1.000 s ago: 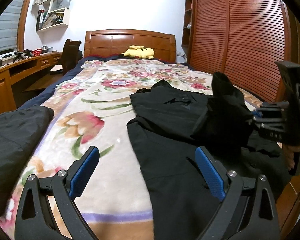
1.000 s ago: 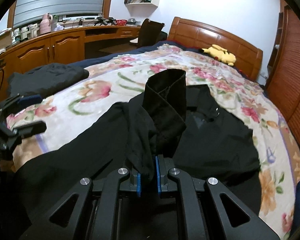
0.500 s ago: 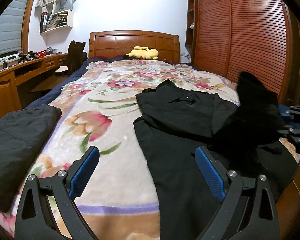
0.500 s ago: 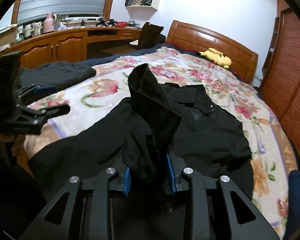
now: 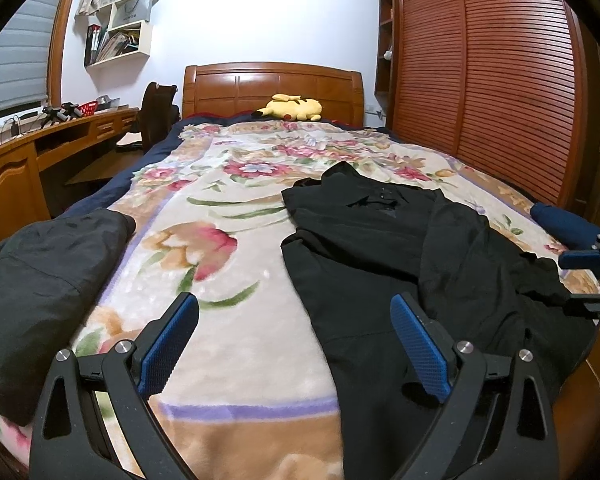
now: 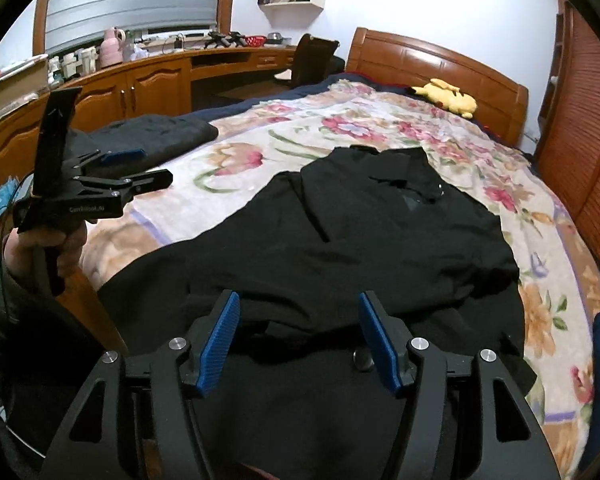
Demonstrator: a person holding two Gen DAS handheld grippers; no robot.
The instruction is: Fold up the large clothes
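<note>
Large black garment [image 5: 380, 248] lies spread on the floral fleece blanket [image 5: 228, 216] covering the wooden-framed bed [image 5: 272, 88], toward the bed's right half and near edge, collar end pointing at the far headboard. One sleeve is folded across the body, fabric bunched along the near right edge.

Right gripper [image 6: 300, 340], black frame with blue ribbed pads, has just been opening; jaws stand apart above the near hem of the garment, nothing pinched between them. Left gripper [image 5: 296, 344] also spread wide and empty, hovering over the blanket beside the garment's left edge; a hand [image 6: 46, 246] holds its handle.

Second dark folded garment [image 5: 40, 280] sits at the near left bed edge, well apart. Yellow plush toy [image 5: 292, 107] rests by the headboard. Curved wooden desk [image 6: 160, 76] runs along the left wall.
</note>
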